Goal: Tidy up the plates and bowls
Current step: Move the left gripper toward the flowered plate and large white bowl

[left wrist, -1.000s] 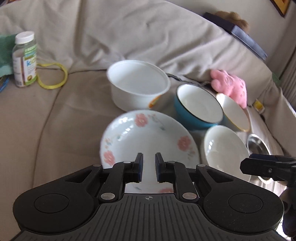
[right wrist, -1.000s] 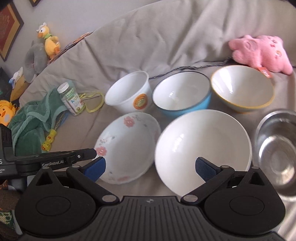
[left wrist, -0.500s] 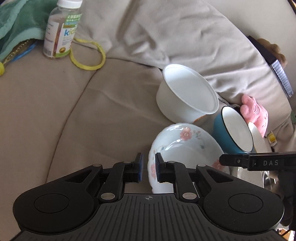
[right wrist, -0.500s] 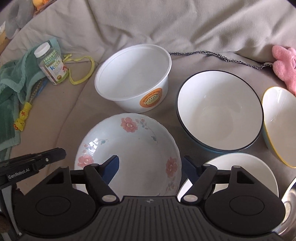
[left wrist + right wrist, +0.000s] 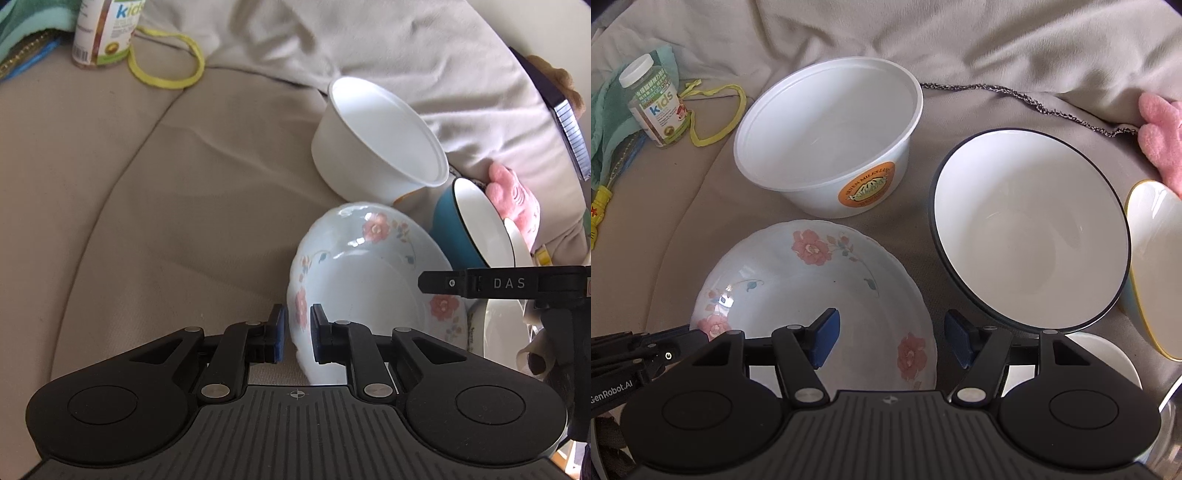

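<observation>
A floral plate (image 5: 812,291) lies on the beige sofa seat; it also shows in the left wrist view (image 5: 369,280). My left gripper (image 5: 295,334) straddles its left rim with a narrow gap, one finger on each side, not clamped. My right gripper (image 5: 890,338) is open and hovers over the plate's right edge, empty. Behind stand a white plastic tub (image 5: 827,136) with an orange label and a blue bowl (image 5: 1030,229). A yellow-rimmed bowl (image 5: 1156,266) and a plain white bowl (image 5: 1104,358) lie at the right.
A vitamin bottle (image 5: 653,101), a yellow loop (image 5: 716,110) and a green cloth (image 5: 605,122) lie at the left. A pink plush toy (image 5: 1160,136) sits at the far right against the sofa back. A steel bowl's edge (image 5: 1171,421) shows bottom right.
My left gripper moved left and down to straddle the floral plate's left rim. My right gripper moved left from over the white bowl to the floral plate and narrowed its opening.
</observation>
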Demonstrator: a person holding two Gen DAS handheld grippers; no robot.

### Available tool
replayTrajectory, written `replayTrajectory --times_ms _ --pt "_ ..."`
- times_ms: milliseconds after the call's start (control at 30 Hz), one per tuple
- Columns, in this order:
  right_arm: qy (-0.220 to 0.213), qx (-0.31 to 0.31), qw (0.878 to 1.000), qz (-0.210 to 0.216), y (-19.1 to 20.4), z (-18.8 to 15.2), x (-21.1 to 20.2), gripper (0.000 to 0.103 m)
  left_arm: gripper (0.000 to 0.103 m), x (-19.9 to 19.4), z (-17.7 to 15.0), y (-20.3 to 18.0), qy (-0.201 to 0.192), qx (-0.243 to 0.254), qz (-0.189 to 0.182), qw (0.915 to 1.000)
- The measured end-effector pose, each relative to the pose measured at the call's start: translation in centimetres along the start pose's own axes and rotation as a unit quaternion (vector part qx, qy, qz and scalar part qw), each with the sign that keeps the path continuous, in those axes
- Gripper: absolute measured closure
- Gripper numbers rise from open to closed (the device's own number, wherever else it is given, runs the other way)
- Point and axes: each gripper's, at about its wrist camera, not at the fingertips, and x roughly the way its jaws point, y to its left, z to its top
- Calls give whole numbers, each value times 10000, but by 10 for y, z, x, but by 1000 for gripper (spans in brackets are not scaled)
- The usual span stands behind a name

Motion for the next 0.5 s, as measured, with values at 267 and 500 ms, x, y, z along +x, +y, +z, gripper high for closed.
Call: replayTrajectory --times_ms 267,500 --pt "48 232 9994 259 10 -10 2 30 64 0 10 3 -35 53 11 10000" --pt "-98 357 9971 658 15 -19 0 27 64 5 28 28 -165 -380 -291 9987"
